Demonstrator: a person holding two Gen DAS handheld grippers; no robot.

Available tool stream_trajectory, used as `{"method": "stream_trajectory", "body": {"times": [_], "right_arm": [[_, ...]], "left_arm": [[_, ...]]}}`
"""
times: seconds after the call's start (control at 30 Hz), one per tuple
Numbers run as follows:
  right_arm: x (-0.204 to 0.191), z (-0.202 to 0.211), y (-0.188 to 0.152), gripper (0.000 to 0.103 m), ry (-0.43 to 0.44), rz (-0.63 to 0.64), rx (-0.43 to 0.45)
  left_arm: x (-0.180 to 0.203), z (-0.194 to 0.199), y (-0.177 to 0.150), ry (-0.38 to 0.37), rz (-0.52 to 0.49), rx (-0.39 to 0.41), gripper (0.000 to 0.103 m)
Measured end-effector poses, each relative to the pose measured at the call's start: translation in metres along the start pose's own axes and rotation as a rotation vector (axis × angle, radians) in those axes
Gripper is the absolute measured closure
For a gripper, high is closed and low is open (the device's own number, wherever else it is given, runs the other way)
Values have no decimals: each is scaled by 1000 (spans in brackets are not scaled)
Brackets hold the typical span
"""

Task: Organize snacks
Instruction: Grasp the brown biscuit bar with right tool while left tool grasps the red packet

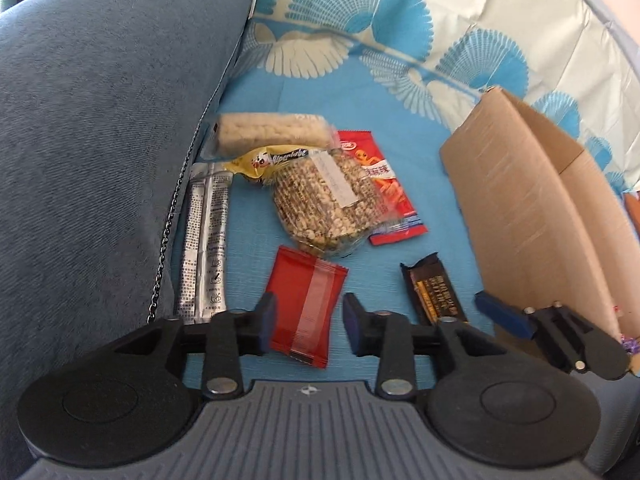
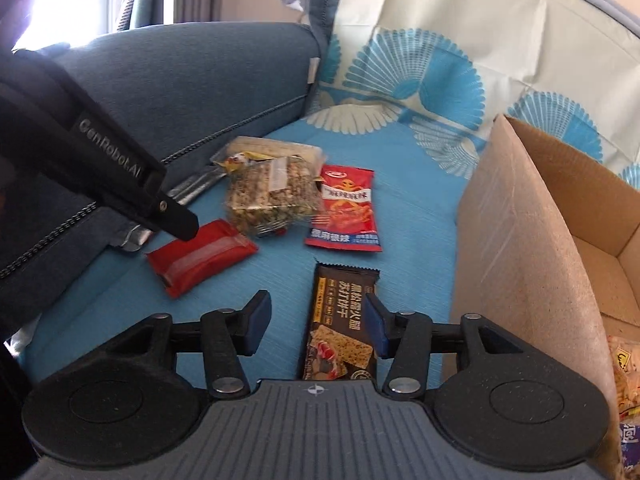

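Red, flat-sealed snack packet [image 1: 305,309] with a paler centre band, lying low centre in the left wrist view on the blue seat cover [image 1: 384,152]. Above it: clear bag of mixed grains [image 1: 324,204], red spicy-strip pouch [image 1: 384,184], pale puffed-rice bar [image 1: 272,133], silver sachets [image 1: 206,240]. Dark brown soda-cracker packet [image 2: 343,320] lies low centre in the right wrist view, beside the open cardboard box [image 2: 516,248] at right. Left gripper [image 1: 308,326]: jaws apart, straddling the red packet, contact unclear. Right gripper [image 2: 318,322]: jaws apart, flanking the cracker packet, holding nothing.
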State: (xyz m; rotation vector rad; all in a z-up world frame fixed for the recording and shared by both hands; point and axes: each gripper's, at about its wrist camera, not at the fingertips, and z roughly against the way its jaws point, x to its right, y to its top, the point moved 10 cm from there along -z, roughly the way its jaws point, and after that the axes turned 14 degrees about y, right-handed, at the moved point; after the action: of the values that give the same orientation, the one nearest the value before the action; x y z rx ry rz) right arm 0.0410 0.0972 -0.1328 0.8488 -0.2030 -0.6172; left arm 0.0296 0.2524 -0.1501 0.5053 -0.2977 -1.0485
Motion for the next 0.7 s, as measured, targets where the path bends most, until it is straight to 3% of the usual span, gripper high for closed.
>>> {"method": "stream_trajectory", "body": {"times": [0.07,0.27,0.3,0.37,0.43,0.7], "right_arm": [[5,-6,-5,37,-13,-8,-30],[11,-19,-17,38,35,-105,-86],[12,-20,-18,39,43,-113,-86],[12,-21,-19,54,62,-124,-83],[10,-21,-19,61,77,-122,-80],[5,-15,-18,62,117,-125,-76]], "left_arm": [[0,-5,0,13,-2,-15,59],[6,-18,0,45,-38,-39,55],[7,-20,0,51,-48,-42,54],[10,-23,-1,63,-68,-45,49],[12,-25,-2,80,-79,-47,41],[17,-36,-4,124,-126,-66,38]]}}
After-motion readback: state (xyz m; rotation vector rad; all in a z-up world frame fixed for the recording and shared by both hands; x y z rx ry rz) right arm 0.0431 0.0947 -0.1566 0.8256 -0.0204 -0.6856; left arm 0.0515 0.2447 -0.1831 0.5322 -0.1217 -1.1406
